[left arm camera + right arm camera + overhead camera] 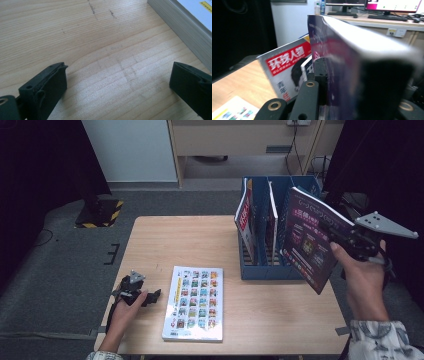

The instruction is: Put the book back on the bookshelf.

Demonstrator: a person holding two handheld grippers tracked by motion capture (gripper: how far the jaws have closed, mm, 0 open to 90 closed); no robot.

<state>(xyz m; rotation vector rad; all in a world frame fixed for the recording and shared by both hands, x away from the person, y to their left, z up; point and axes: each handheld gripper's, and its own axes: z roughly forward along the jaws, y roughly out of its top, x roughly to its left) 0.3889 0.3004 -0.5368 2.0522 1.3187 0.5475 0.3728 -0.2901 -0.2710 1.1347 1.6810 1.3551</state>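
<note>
A dark purple book (312, 240) hangs tilted in the air in front of the right compartment of the blue file rack (260, 270). My right gripper (340, 237) is shut on its upper right edge. In the right gripper view the book's cover (342, 50) runs between the jaws of my right gripper (352, 75). My left gripper (152, 295) rests on the table at the left, open. Bare wood lies between the jaws of the left gripper (117, 82). A white book with a grid of pictures (195, 302) lies flat just right of it, its page edge (182, 22) close by.
A red-and-white magazine (245, 215) (287, 60) leans in the rack's left compartment, and a thin white book (272, 205) stands in the middle one. The wooden table (200, 240) is bare behind the flat book. A yellow-and-black striped base (100, 212) sits on the floor, far left.
</note>
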